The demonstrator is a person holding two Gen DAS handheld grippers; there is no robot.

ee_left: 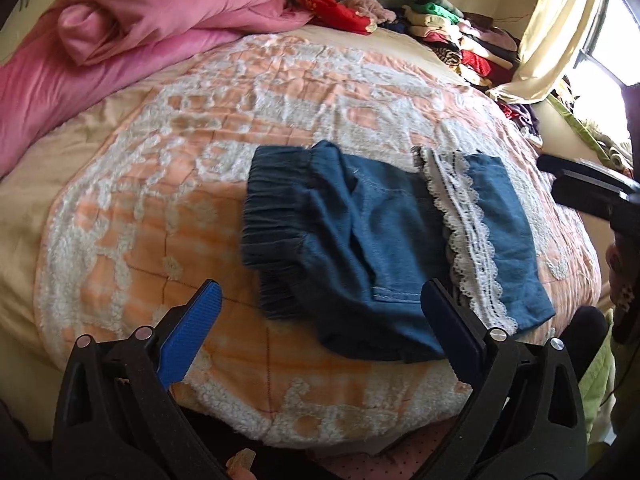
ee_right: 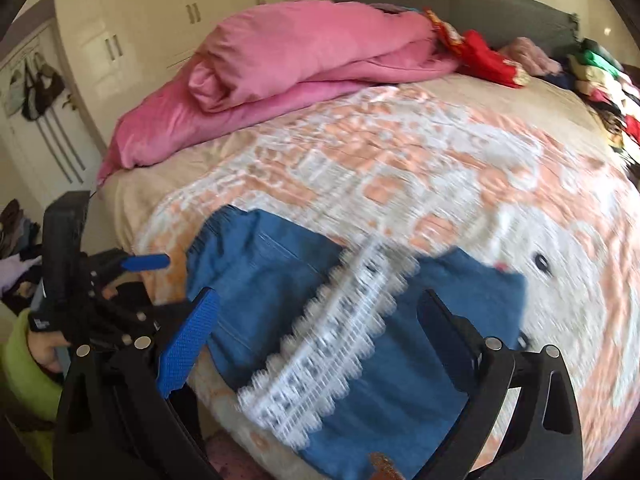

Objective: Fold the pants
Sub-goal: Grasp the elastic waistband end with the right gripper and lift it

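The blue denim pants (ee_left: 372, 240) lie folded into a compact bundle on the orange-and-white bedspread (ee_left: 160, 200). The dark elastic waistband is on the left and a white lace trim (ee_left: 468, 240) runs across the right part. My left gripper (ee_left: 320, 320) is open and empty, hovering just in front of the bundle's near edge. My right gripper (ee_right: 320, 328) is open and empty above the pants (ee_right: 272, 280), over the lace trim (ee_right: 320, 352); this view is motion-blurred. The left gripper also shows in the right wrist view (ee_right: 132, 268).
A pink duvet (ee_left: 140, 28) is heaped at the far left of the bed. Stacks of folded clothes (ee_left: 460, 40) line the far right by the curtain and window. A grey headboard (ee_right: 440, 4) and white wardrobes (ee_right: 140, 40) stand behind.
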